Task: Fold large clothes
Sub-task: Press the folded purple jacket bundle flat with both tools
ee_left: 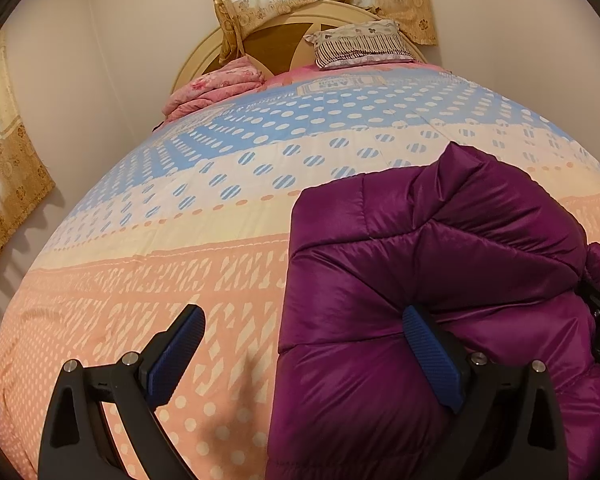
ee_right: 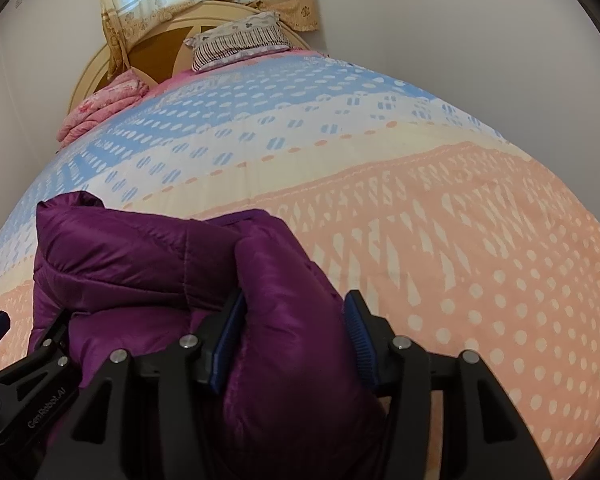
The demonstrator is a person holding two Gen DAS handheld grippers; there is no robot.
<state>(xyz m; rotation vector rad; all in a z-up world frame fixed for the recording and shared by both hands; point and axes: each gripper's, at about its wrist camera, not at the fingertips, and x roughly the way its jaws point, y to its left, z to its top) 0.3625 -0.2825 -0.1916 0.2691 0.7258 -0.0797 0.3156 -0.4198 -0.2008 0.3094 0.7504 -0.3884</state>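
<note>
A purple puffer jacket [ee_left: 440, 264] lies bunched on the bed's patterned quilt [ee_left: 172, 264]. My left gripper [ee_left: 304, 332] is open wide; its right finger rests against the jacket's left part, its left finger is over the quilt. My right gripper [ee_right: 296, 328] has its blue pads [ee_right: 230, 332] on both sides of a thick fold of the jacket [ee_right: 284, 280] and is closed on it. The left gripper's body [ee_right: 24, 380] shows at the left edge of the right wrist view.
The quilt [ee_right: 460, 240] covers the whole bed. A folded pink blanket [ee_left: 216, 88] and a striped pillow [ee_left: 360, 44] lie at the headboard [ee_left: 276, 40]. Curtains [ee_left: 12, 184] hang at left and behind the bed. White walls stand close on both sides.
</note>
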